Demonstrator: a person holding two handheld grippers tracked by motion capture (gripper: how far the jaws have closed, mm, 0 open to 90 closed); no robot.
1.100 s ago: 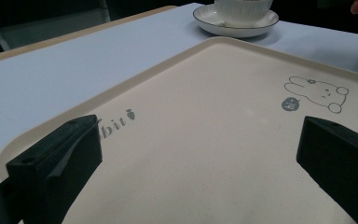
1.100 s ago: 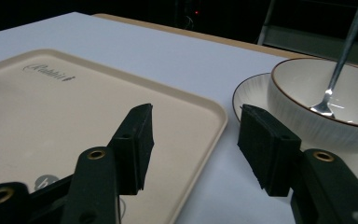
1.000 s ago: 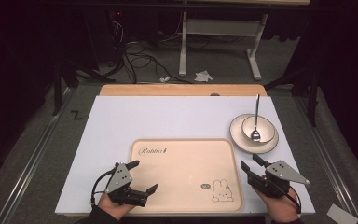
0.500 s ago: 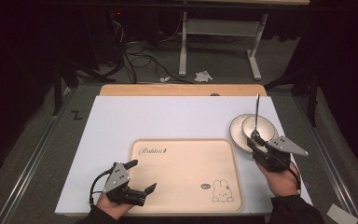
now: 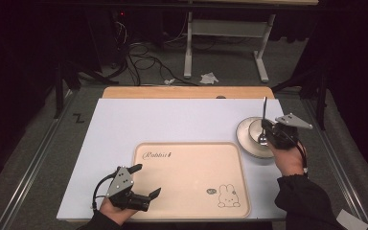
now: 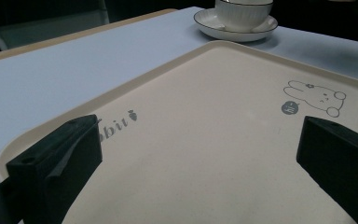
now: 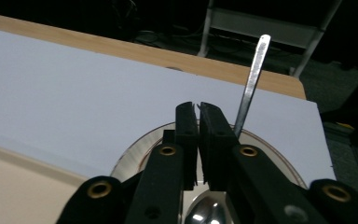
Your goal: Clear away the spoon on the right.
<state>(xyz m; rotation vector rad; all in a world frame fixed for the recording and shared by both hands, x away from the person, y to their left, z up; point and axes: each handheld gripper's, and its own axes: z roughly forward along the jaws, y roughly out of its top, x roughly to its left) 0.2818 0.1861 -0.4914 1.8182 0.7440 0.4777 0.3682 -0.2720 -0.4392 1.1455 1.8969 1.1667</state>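
Note:
A cream tray (image 5: 191,177) with a rabbit print lies at the front of the white table. My left gripper (image 5: 147,180) hovers open over the tray's near left corner, and the bare tray (image 6: 205,130) shows between its fingers. At the right, a white cup (image 5: 255,130) stands on a saucer (image 5: 249,146), and a metal spoon (image 5: 264,108) leans up out of the cup. My right gripper (image 5: 264,125) sits over the cup with its jaws pressed together. In the right gripper view, the spoon handle (image 7: 254,79) rises just right of the shut gripper (image 7: 198,109).
The white mat (image 5: 172,120) covers a wooden tabletop whose far edge (image 5: 187,92) is exposed. Beyond the table are a desk frame (image 5: 225,28) and cables (image 5: 143,52) on the floor. From the left gripper view, the cup (image 6: 242,14) and saucer (image 6: 214,23) stand past the tray's far corner.
My right gripper moved forward from the tray's near right side to the cup and saucer, and its jaws went from open to shut. The left gripper stayed put.

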